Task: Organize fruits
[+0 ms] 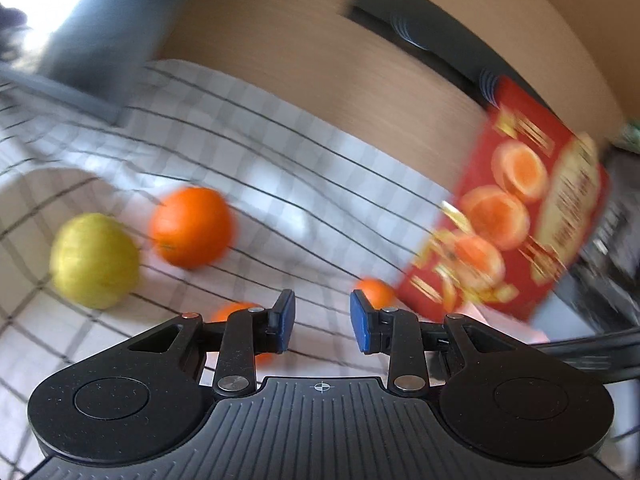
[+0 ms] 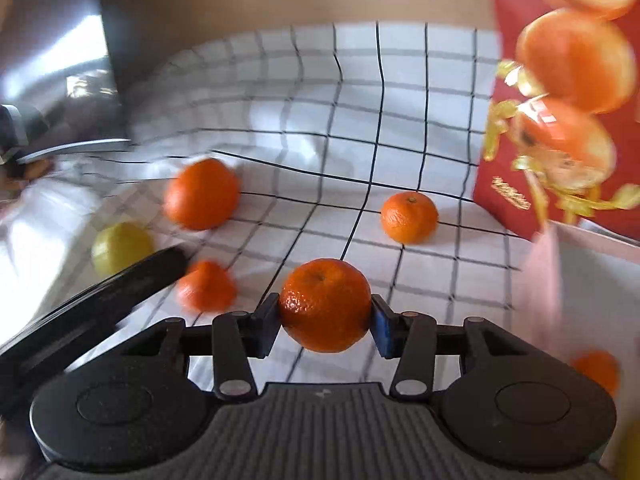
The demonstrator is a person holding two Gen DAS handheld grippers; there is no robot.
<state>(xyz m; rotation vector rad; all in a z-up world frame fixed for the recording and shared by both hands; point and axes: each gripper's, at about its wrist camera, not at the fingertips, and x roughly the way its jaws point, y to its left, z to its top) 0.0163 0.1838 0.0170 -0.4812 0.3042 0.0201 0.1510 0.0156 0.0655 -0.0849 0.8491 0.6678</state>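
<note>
My right gripper (image 2: 325, 320) is shut on a mandarin (image 2: 325, 304), its pads pressing both sides of it just above the checked cloth (image 2: 400, 120). On the cloth lie a large orange (image 2: 202, 194), a mandarin (image 2: 409, 218) further right, a blurred mandarin (image 2: 206, 286) and a yellow-green fruit (image 2: 120, 246). My left gripper (image 1: 322, 320) has its jaws drawn in, with nothing between the blue pads. Ahead of it are the large orange (image 1: 191, 227), the yellow-green fruit (image 1: 94, 260), one mandarin (image 1: 376, 292) and another (image 1: 236, 312) half hidden behind its left finger.
A red box (image 1: 508, 216) printed with oranges stands on the right (image 2: 560, 100). Below it is a pale open container (image 2: 592, 280) with an orange fruit (image 2: 596, 370) inside. A dark shiny object (image 2: 60, 60) stands at the cloth's far left. The left gripper's black body (image 2: 92, 312) crosses the lower left.
</note>
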